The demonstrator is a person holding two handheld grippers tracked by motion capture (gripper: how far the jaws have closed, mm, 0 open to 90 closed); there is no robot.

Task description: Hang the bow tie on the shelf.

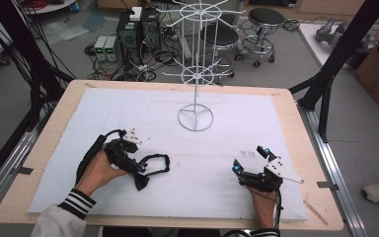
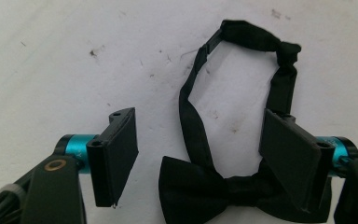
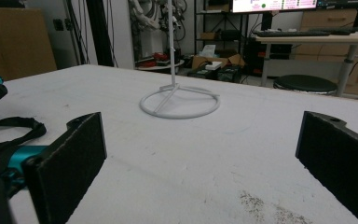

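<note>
Bright, even overhead light, faint shadows; near foreground looks perhaps slightly soft.

A black bow tie lies flat on the white sheet at the near left of the table. Its knotted bow sits nearest the person, and its thin neck strap runs away from it in a closed, lopsided loop toward the right. The strap is slightly twisted and bunched at the loop's far end, where there seems to be a small clasp. The fabric looks matte and unwrinkled.
</note>
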